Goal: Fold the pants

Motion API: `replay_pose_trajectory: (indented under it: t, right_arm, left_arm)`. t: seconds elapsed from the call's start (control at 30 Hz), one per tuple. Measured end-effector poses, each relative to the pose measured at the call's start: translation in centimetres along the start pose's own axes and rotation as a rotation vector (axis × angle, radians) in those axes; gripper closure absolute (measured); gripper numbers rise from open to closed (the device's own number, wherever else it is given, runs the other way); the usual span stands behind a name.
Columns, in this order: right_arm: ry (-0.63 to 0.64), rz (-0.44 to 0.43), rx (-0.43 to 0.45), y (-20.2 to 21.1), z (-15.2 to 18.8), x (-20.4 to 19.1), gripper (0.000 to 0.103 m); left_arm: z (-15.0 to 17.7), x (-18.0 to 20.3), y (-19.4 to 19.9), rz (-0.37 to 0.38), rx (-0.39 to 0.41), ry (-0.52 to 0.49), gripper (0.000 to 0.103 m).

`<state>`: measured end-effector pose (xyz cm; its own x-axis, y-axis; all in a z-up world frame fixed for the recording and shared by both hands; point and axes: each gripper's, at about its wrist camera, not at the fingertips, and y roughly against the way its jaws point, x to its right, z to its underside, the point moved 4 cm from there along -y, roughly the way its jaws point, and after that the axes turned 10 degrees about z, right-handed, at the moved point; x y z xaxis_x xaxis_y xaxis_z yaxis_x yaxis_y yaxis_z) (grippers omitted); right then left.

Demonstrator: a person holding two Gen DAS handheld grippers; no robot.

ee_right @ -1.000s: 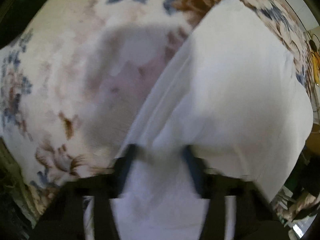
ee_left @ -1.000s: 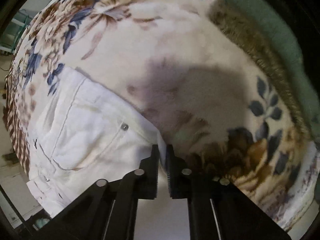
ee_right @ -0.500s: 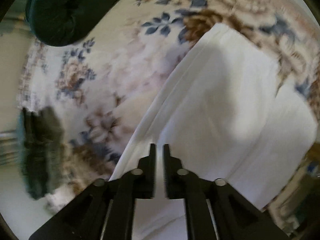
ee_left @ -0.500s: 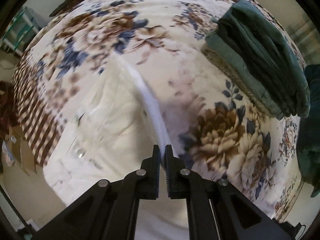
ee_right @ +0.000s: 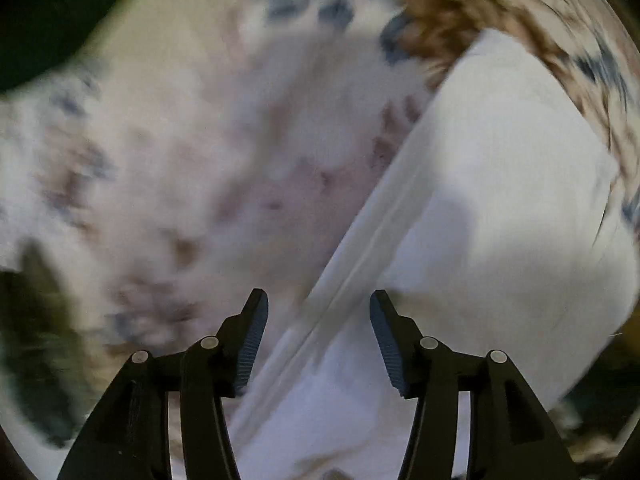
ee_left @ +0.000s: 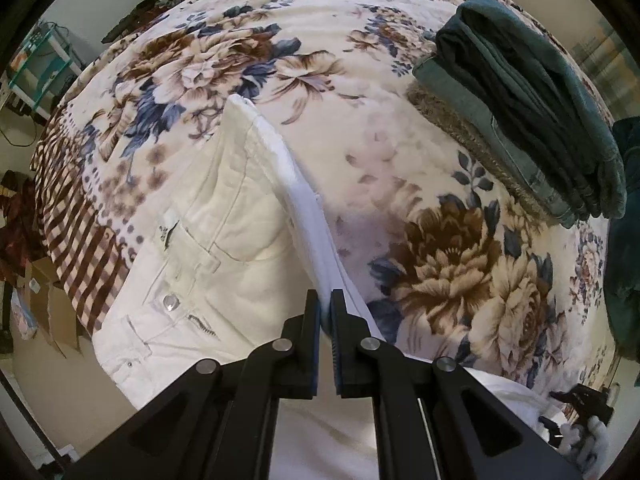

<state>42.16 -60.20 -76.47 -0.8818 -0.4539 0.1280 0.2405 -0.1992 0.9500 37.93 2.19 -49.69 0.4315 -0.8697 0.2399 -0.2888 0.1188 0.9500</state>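
White pants [ee_left: 224,240] lie on a floral blanket [ee_left: 460,240], waistband and button at the left. My left gripper [ee_left: 326,304] is shut on the pants' folded edge and holds it lifted off the bed. In the right wrist view, which is blurred, the white pant fabric [ee_right: 500,200] spreads to the right. My right gripper [ee_right: 319,312] is open, its jaws wide apart on either side of the fabric's folded edge, not clamping it.
A stack of folded dark green and teal garments [ee_left: 528,92] sits on the blanket at the right. Another dark garment [ee_left: 624,240] lies at the far right edge. Room clutter and shelving [ee_left: 36,64] stand beyond the bed at the left.
My left gripper has risen with the pants' edge, so more of the bed shows. My right gripper, shut on the fabric half a second ago, has opened wide.
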Motion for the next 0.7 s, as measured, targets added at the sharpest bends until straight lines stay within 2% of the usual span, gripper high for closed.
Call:
replay_pose_trajectory:
  t: [0.03,0.07,0.1,0.13,0.17,0.27,0.37,0.47,0.53,0.6,0.7]
  right_arm:
    - [-0.001,0.022,-0.003,-0.5,-0.2,-0.3,0.048]
    - [-0.018,0.030,0.015,-0.4,-0.3,-0.3,0.054]
    - [-0.056,0.053,0.053,0.0,-0.1,0.1,0.076]
    - [-0.055,0.071,0.072,0.3,0.0,0.2,0.091]
    - [-0.029,0.067,0.096,0.6,0.2,0.2,0.097]
    - [0.026,0.015,0.155,2.2,1.6,1.5,0.099]
    - [0.047,-0.079,0.207,4.9,4.0,4.5,0.099]
    - [0.058,-0.181,0.252,7.9,7.1,8.8,0.099]
    - [0.053,-0.237,0.264,9.2,10.0,13.2,0.099]
    - [0.057,-0.258,0.263,9.0,12.2,17.3,0.099]
    - [0.080,-0.208,0.247,5.9,14.7,22.4,0.099]
  left_arm:
    - [-0.2,0.1,-0.4,-0.001,-0.006,-0.005,0.100]
    - [-0.4,0.2,-0.8,-0.003,-0.013,-0.013,0.100]
    - [-0.5,0.2,-1.0,-0.004,-0.015,-0.019,0.100]
    - [-0.5,0.2,-1.1,-0.001,-0.016,-0.025,0.100]
    - [-0.6,0.2,-1.1,0.001,-0.019,-0.036,0.100]
    - [-0.2,-0.2,-0.5,0.019,-0.026,-0.043,0.100]
    - [0.6,-1.0,0.8,0.041,-0.030,-0.031,0.100]
    - [2.4,-2.4,3.2,0.063,-0.018,-0.013,0.100]
    - [4.1,-3.7,4.7,0.068,-0.013,0.002,0.100]
    - [6.5,-5.4,6.0,0.055,-0.012,0.012,0.100]
    - [10.5,-8.3,6.2,0.006,-0.033,0.007,0.100]
